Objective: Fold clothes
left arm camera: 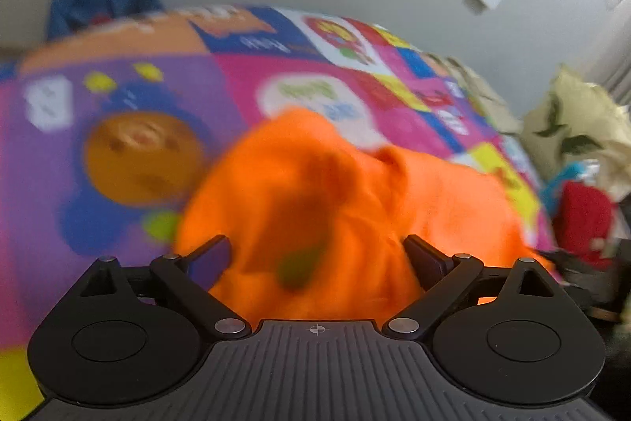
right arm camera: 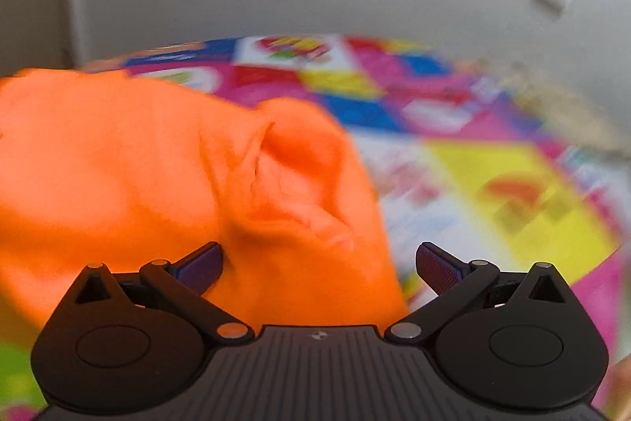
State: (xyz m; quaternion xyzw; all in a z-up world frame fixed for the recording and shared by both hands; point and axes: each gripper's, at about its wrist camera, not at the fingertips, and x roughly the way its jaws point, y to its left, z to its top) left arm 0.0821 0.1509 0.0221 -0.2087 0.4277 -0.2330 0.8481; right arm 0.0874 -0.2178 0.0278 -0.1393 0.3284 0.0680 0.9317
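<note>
On the bed, your left tool gapes wide over the orange garment, gripping nothing. Centre-left in the right view, your right tool likewise. Soft, light, floppy: pinch the raised fold.
</note>
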